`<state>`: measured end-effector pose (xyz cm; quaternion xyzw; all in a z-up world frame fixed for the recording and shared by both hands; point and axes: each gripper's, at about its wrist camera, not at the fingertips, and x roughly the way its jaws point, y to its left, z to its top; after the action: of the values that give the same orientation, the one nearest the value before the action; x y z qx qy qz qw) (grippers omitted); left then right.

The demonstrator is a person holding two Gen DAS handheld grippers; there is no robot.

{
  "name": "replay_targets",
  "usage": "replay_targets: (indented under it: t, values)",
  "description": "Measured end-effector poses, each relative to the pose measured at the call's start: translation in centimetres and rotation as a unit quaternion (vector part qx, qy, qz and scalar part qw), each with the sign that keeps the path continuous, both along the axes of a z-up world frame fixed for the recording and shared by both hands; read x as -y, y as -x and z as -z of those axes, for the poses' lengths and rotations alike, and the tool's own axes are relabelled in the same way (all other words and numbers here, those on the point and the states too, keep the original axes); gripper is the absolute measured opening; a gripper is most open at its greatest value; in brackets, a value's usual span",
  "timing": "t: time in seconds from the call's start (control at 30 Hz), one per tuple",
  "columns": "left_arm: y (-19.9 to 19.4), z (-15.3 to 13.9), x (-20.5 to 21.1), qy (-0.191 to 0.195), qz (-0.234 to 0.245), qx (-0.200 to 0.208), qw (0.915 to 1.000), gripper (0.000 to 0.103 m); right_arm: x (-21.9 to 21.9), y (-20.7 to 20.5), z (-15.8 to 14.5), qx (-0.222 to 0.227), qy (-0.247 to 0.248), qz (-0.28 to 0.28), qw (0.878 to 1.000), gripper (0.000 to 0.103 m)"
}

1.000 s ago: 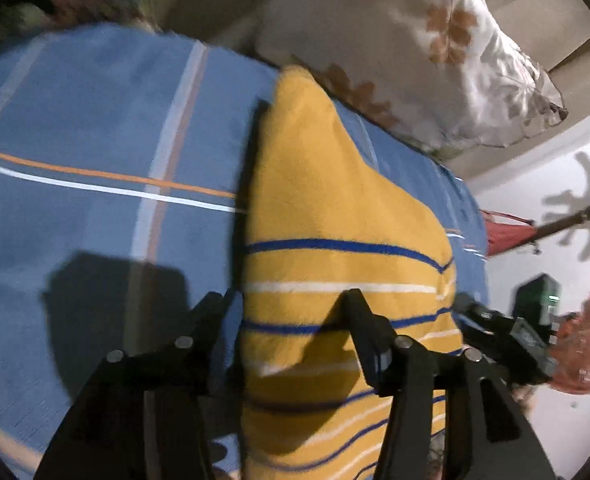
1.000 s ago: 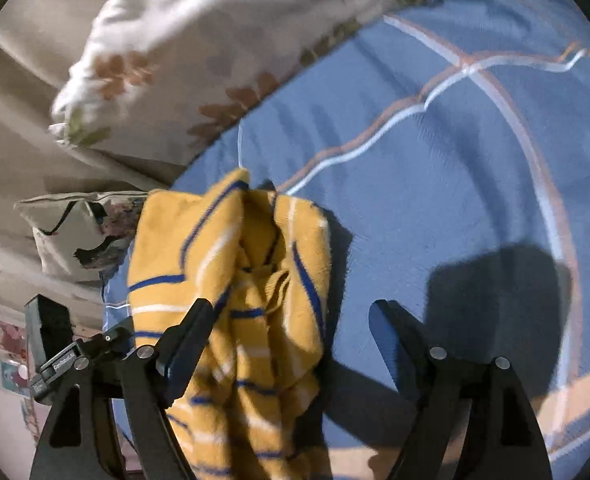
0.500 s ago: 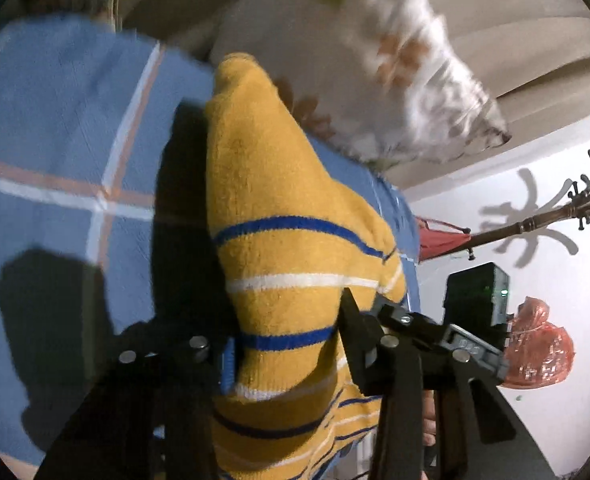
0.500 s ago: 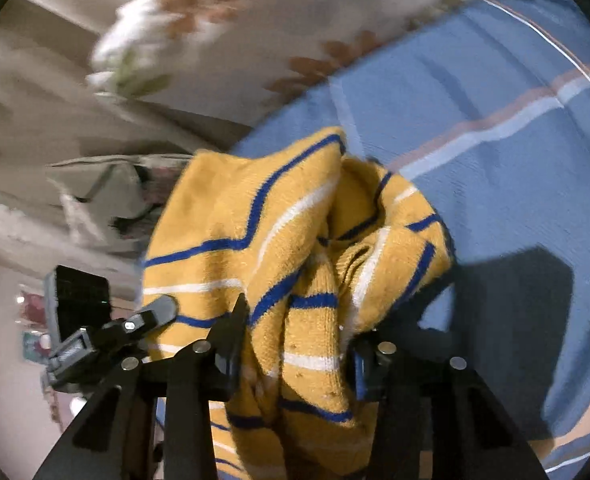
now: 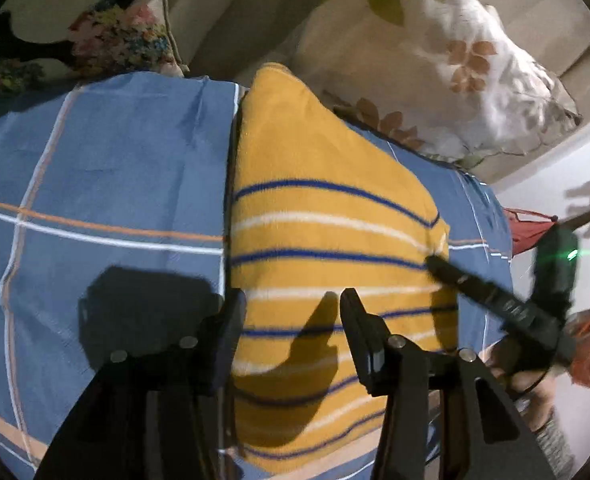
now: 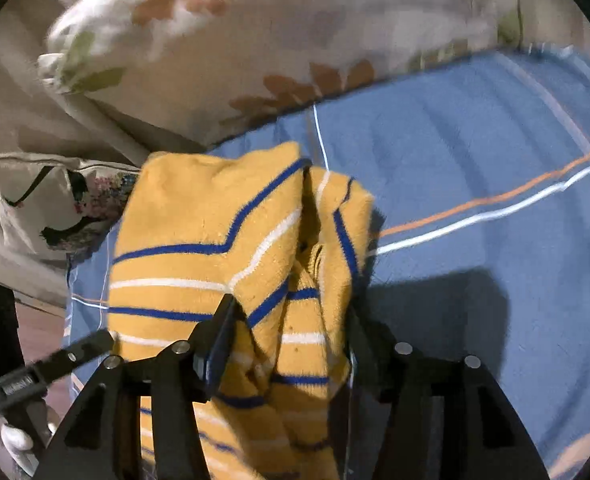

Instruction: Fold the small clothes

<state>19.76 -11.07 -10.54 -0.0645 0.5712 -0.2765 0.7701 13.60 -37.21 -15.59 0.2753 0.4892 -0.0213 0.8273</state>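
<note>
A small yellow knit sweater [image 5: 327,216] with blue and white stripes lies folded on the blue plaid bedsheet [image 5: 107,176]. My left gripper [image 5: 293,312] has its fingers spread over the sweater's near left edge, jaws apart. In the right wrist view the sweater [image 6: 215,240] is bunched, and my right gripper [image 6: 289,320] has its fingers closed in around a bunched fold at the sweater's right side. The right gripper also shows in the left wrist view [image 5: 495,300] at the sweater's right edge.
A floral white pillow [image 5: 455,64] lies beyond the sweater at the head of the bed. A second patterned cushion [image 5: 119,40] sits at the far left. A coat stand's shadow falls on the white wall [image 5: 587,200] to the right.
The sweater was lifted half a second ago and now lies lower on the sheet. The left jaws have opened off it. The right fingers stay closed around the bunched fold.
</note>
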Motion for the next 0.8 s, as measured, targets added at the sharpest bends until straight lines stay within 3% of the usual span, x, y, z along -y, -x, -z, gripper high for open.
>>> replay_targets:
  t: [0.1,0.17,0.23,0.33,0.37,0.4,0.47,0.5,0.57,0.67,0.8]
  values:
    - [1.6,-1.6,-1.8,-0.006,-0.004,0.048,0.9988,0.047,-0.7,0.8,-4.4,0.047,0.08,0.009,0.996,0.059]
    - [2.5,-2.8,-2.7,-0.008,-0.012,0.081,0.9966,0.047,-0.6,0.4,-5.9,0.065,0.081,0.014,0.994,0.059]
    - [3.4,-3.7,-3.4,-0.014,-0.024,0.111,0.9934,0.048,-0.9,-0.9,-5.6,0.056,0.064,0.006,0.996,0.059]
    - [5.0,-5.3,-4.3,-0.023,-0.039,0.157,0.9866,0.049,-0.8,-3.4,-2.4,0.004,0.032,0.003,0.999,0.057]
    - [5.5,-5.9,-4.7,-0.03,-0.043,0.173,0.9835,0.05,-0.8,-4.0,-0.9,-0.019,0.012,0.003,1.0,0.032]
    - [6.0,-6.4,-5.2,-0.038,-0.046,0.19,0.98,0.052,-0.8,-4.4,-0.1,-0.025,-0.005,0.003,1.0,0.022]
    - [6.6,-7.2,-6.3,-0.049,-0.055,0.214,0.974,0.066,-0.5,-4.2,-0.1,-0.017,-0.01,0.011,1.0,0.018]
    - [6.8,-7.5,-6.8,-0.054,-0.062,0.225,0.9709,0.067,-0.2,-4.0,-0.2,-0.023,0.0,0.017,1.0,0.016]
    - [6.9,-7.9,-8.0,-0.059,-0.076,0.237,0.9669,0.068,0.3,-4.0,-0.1,-0.037,0.024,0.029,0.999,0.015]
    - [6.4,-7.6,-9.2,-0.06,-0.085,0.228,0.9681,0.068,0.6,-4.7,0.8,-0.065,0.048,0.053,0.995,0.015]
    - [5.9,-7.2,-10.1,-0.058,-0.081,0.214,0.9718,0.068,0.3,-5.0,-0.1,-0.075,0.066,0.065,0.993,0.03]
